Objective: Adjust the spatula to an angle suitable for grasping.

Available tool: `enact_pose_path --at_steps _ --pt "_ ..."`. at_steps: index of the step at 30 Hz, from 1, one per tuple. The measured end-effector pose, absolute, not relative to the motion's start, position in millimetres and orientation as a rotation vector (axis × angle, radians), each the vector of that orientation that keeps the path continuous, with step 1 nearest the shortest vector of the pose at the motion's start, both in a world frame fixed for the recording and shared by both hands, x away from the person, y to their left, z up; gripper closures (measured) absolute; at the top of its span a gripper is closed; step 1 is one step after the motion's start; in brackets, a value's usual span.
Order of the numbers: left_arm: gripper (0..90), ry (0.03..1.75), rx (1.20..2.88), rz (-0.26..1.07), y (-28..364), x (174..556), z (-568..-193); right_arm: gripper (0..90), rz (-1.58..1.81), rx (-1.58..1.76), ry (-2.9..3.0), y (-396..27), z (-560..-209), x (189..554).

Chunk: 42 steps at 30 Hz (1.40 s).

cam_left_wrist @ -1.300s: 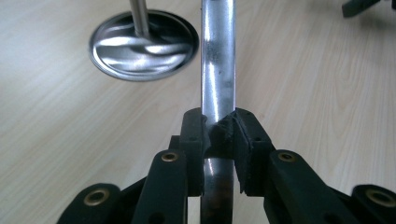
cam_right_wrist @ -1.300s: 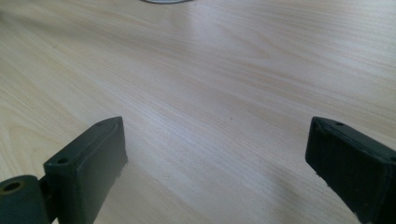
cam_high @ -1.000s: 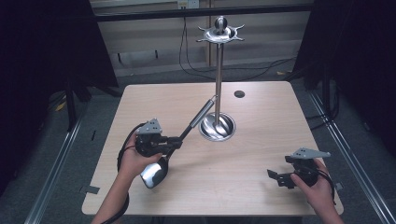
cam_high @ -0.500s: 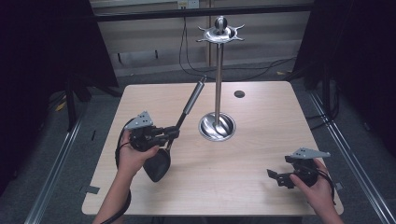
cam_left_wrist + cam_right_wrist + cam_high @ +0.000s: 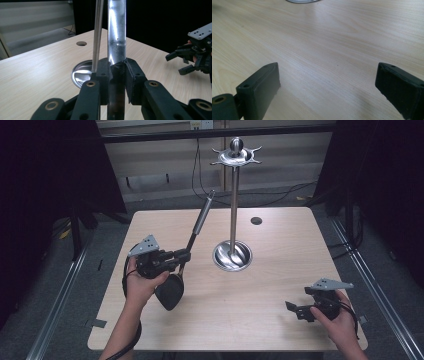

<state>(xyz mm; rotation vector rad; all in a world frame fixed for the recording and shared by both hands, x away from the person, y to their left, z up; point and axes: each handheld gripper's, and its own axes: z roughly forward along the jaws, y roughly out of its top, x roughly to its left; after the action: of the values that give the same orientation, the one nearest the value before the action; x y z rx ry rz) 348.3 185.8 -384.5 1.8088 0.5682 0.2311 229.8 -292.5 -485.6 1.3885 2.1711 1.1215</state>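
left gripper clamps the ladle by its handle; right gripper gapes empty. tilt the handle tip up to the stand hooks, moving slowly.

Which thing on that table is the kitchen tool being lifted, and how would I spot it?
Start at the tall steel stand in the middle of the wooden table. Left of it, the left tongs grip a ladle by its handle. It tilts, black scoop down.
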Motion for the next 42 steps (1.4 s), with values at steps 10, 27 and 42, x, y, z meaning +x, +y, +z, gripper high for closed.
enact_pose_path --at_steps 10,27,42 --pt "75.3 0.567 1.778 0.241 185.3 349.6 -375.6 5.2 1.124 1.394 2.164 -293.5 -484.8 229.5" --pt "75.3 0.561 1.776 0.263 188.9 357.2 -350.7 5.2 1.127 1.398 2.168 -293.8 -485.4 230.0" --pt "75.3 0.557 1.757 0.28 178.7 369.7 -331.4 5.2 1.132 1.386 2.172 -292.8 -484.2 229.7"
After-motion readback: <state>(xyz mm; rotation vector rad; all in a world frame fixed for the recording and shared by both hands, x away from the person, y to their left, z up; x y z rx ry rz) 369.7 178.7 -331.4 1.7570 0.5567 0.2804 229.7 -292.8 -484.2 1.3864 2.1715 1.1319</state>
